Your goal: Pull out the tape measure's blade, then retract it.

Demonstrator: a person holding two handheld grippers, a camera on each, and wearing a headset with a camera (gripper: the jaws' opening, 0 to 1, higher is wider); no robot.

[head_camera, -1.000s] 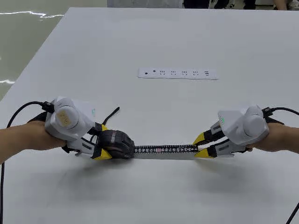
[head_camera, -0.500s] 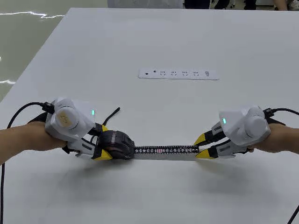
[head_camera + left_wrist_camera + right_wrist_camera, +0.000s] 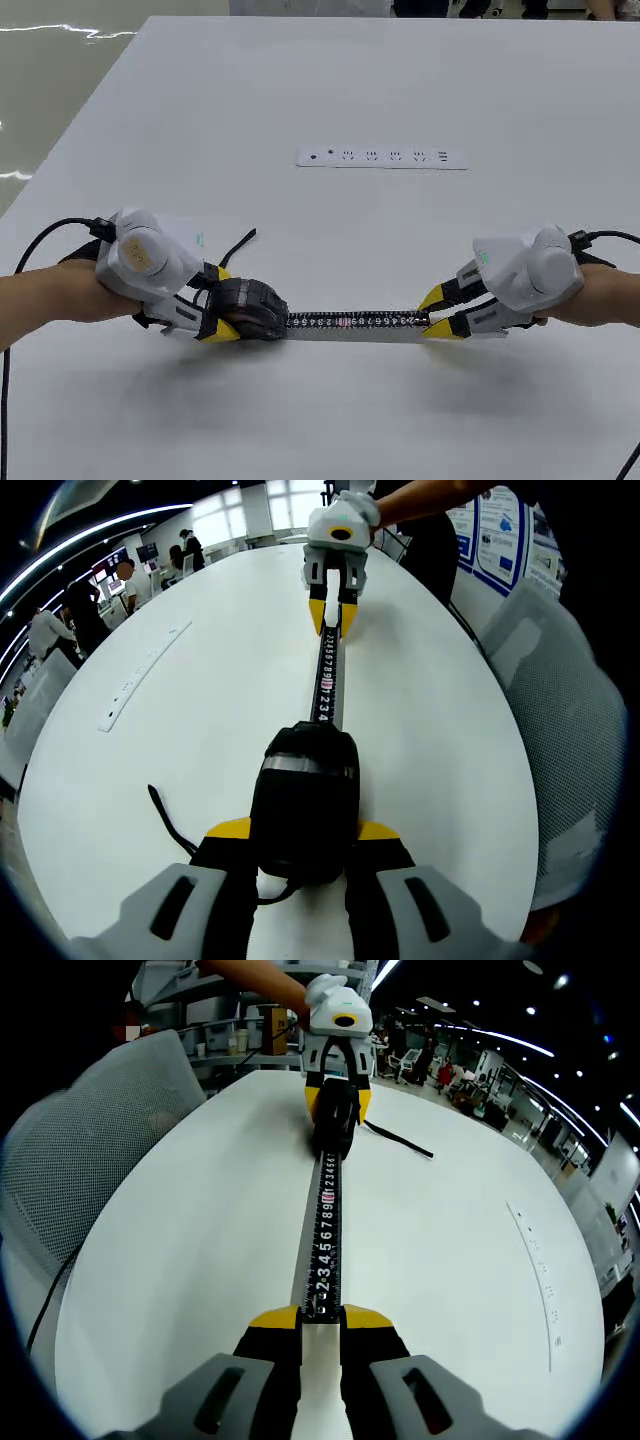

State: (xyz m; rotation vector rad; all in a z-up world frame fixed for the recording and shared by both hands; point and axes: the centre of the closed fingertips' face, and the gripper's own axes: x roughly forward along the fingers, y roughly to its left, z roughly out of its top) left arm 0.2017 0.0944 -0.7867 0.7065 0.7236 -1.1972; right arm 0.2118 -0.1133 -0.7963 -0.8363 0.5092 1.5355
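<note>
A black tape measure case (image 3: 247,308) (image 3: 303,800) rests low over the white table, and my left gripper (image 3: 218,303) (image 3: 300,832) is shut on it. Its dark numbered blade (image 3: 355,320) (image 3: 328,675) (image 3: 325,1245) stretches out level to the right. My right gripper (image 3: 432,312) (image 3: 320,1318) is shut on the blade's end hook. In the right gripper view the case (image 3: 333,1115) sits far along the blade, held by the left gripper (image 3: 336,1090). The right gripper (image 3: 333,608) appears at the blade's far end in the left gripper view.
A white power strip (image 3: 381,158) (image 3: 140,675) lies flat in the middle of the table, beyond the blade. A black wrist strap (image 3: 236,247) trails from the case. A mesh chair (image 3: 90,1130) stands at the table's edge. People stand far off (image 3: 60,620).
My right gripper has drawn slightly further right, so a little more blade shows. The left gripper and case have stayed put.
</note>
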